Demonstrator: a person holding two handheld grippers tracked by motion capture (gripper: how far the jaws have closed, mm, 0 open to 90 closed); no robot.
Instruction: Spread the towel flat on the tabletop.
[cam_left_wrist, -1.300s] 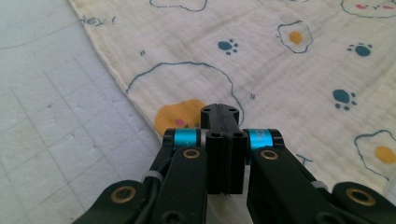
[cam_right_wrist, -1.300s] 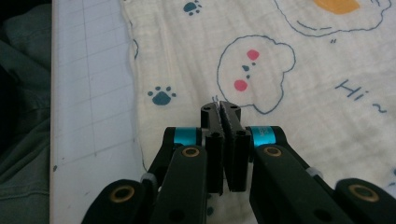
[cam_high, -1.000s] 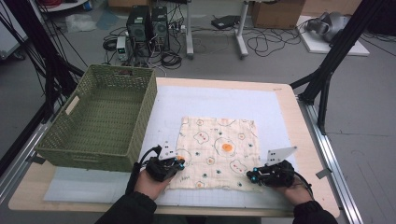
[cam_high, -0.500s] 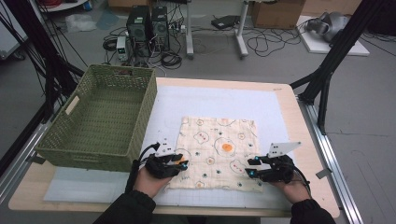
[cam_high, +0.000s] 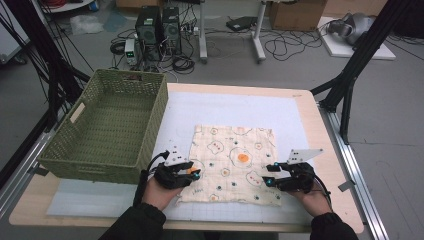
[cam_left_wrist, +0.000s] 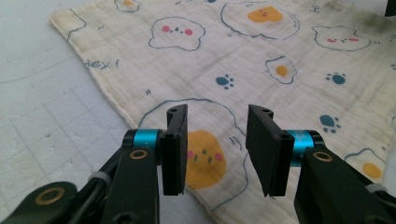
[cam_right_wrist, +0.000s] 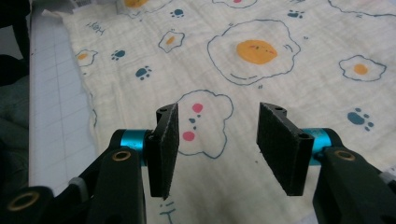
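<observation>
A green wicker basket (cam_high: 107, 125) stood on the table (cam_high: 320, 130) well to the side of the left gripper (cam_high: 192, 172), and the printed cloth (cam_high: 232, 160) lay flat and spread beneath and ahead of both pairs of jaws. The left gripper's jaws had just been opening and stood apart with nothing between them, over the cloth's near edge. The right gripper (cam_high: 269, 181) likewise had just been opening, its jaws apart and empty above the cloth

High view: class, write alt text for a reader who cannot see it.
A cloth printed with fried eggs lies flat on a table. The left gripper and right gripper hover open over its near corners; a green basket stands left.
</observation>
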